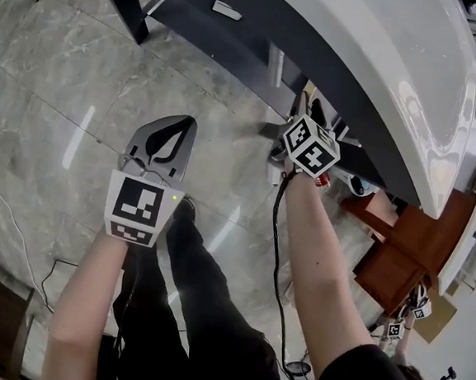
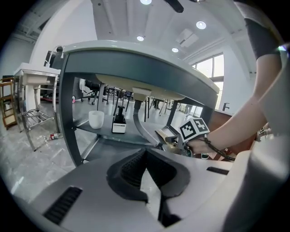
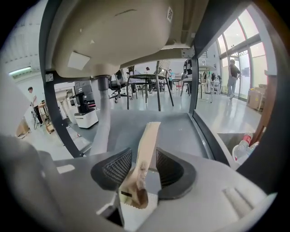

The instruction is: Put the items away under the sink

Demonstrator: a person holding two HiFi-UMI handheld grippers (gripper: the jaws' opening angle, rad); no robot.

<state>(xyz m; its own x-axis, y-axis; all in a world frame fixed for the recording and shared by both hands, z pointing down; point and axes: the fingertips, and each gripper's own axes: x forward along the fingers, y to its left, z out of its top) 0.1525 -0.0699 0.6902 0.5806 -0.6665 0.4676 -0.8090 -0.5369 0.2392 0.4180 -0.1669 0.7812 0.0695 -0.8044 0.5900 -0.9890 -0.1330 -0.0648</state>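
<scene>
**q:** where's the item at right now, and what could be botched from here?

**a:** the pale tan flat strip with a brownish near end (image 3: 147, 145) is seen tilted between the jaws of the right gripper (image 3: 143, 155). its far end is poked out over the dark grey lower shelf (image 3: 179, 129) under the white sink (image 1: 381, 65). whether it's touching the shelf can't be told. the jaws are parted a little and a gap shows on one side, so it isn't being squeezed, more leaned on one pad. the left gripper (image 2: 146, 153) is held short of the shelf, jaws together, nothing in them.

**q:** so the risk?

**a:** most likely the strip gets dragged back off the shelf if the gripper is pulled out while a pad is snagged on it. it could also be tipped over the shelf's front edge onto the marble floor (image 1: 65, 87). the marker cube (image 1: 310, 146) could be knocked against the sink too, since it's tucked in close above the shelf.

**q:** any brands readable?

**a:** none. a white label is seen on the black pump bottle (image 2: 118, 122), parked on the same shelf beside a white cup (image 2: 96, 119), well apart from the strip. its print is too small to be read. only black-and-white square patterns are carried on the cubes.
</scene>
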